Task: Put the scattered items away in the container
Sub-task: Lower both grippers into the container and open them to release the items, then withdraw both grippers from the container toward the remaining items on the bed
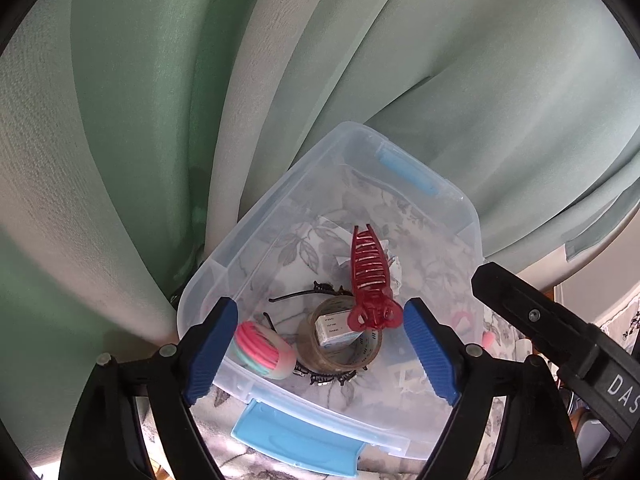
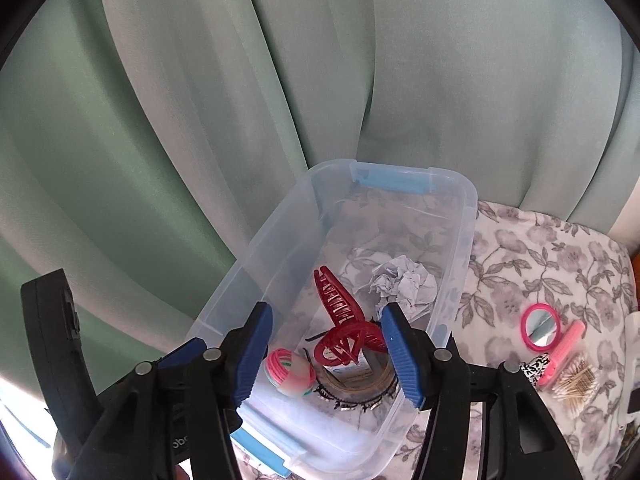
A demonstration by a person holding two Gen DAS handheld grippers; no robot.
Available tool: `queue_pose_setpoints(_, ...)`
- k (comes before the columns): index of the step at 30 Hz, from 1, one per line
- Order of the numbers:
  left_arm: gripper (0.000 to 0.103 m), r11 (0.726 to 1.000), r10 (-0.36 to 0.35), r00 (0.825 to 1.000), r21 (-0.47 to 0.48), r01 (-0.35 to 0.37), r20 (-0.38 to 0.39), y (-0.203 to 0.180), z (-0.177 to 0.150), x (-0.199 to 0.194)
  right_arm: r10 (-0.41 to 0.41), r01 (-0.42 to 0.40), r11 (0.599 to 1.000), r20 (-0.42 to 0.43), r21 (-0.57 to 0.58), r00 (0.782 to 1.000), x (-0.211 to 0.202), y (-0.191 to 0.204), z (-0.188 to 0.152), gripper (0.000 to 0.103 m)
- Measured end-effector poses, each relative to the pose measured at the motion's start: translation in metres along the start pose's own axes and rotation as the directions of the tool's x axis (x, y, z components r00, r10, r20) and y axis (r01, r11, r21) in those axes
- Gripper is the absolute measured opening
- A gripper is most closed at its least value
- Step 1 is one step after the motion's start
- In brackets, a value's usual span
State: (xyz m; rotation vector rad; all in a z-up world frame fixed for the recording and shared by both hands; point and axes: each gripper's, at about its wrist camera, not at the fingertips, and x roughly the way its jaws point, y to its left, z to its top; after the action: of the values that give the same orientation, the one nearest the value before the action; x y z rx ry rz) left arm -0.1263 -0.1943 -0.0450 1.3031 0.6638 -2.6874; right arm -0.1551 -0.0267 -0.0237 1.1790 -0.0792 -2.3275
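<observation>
A clear plastic container (image 1: 280,184) (image 2: 472,216) with blue latches stands on a floral cloth against the curtain. Inside lie a red claw clip (image 1: 370,276) (image 2: 340,312) propped on a brown tape roll (image 1: 340,356) (image 2: 360,384), pink hair ties (image 1: 260,350) (image 2: 286,368), a black toothed hair clip (image 1: 320,378) (image 2: 352,398) and crumpled paper (image 2: 404,280). My left gripper (image 1: 320,310) hangs open over the container's near end, holding nothing. My right gripper (image 2: 327,310) is open too; the claw clip shows between its blue pads without being pressed by them.
Right of the container, on the floral cloth (image 2: 540,264), lie a pink round mirror (image 2: 541,332), a pink comb-like piece (image 2: 562,354) and a pile of cotton swabs (image 2: 576,380). A green curtain (image 2: 200,120) hangs close behind the container.
</observation>
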Motion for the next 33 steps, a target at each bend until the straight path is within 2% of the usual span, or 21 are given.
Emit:
queue_pose_setpoints(2, 0.086, 1.000, -0.004, 1.000, 0.005, 0.004, 0.000, 0.000, -0.006, -0.011, -0.001, 0.001, 1.000, 0.002, 0.005, 1.000, -0.003, -0.002, -0.001, 0.061)
queue_pose_setpoints(5, 0.093, 1.000, -0.001, 1.000, 0.014, 0.000, 0.010, -0.002, -0.004, -0.015, -0.004, 0.004, 1.000, 0.009, 0.011, 1.000, -0.007, -0.004, -0.002, 0.062)
queue_pose_setpoints(14, 0.096, 0.999, -0.010, 0.998, 0.041, 0.008, 0.059, -0.014, -0.005, -0.025, -0.012, 0.010, 0.999, 0.044, 0.042, 0.999, -0.035, -0.011, -0.009, 0.062)
queue_pose_setpoints(15, 0.102, 0.999, -0.014, 0.998, 0.043, 0.012, 0.061, -0.015, -0.005, -0.027, -0.012, 0.010, 0.999, 0.047, 0.044, 0.999, -0.038, -0.012, -0.009, 0.062)
queue_pose_setpoints(16, 0.103, 0.999, -0.018, 0.998, 0.044, 0.015, 0.065, -0.015, -0.006, -0.030, -0.012, 0.009, 0.999, 0.050, 0.046, 0.999, -0.041, -0.012, -0.010, 0.062)
queue_pose_setpoints(26, 0.103, 0.996, -0.045, 0.992, 0.087, 0.034, 0.122, -0.033, -0.019, -0.059, -0.015, 0.006, 0.996, 0.110, 0.084, 0.994, -0.086, -0.022, -0.027, 0.064)
queue_pose_setpoints(33, 0.103, 0.989, -0.094, 0.977, 0.129, 0.070, 0.190, -0.055, -0.030, -0.087, -0.028, 0.008, 0.993, 0.168, 0.118, 0.985, -0.124, -0.036, -0.042, 0.065)
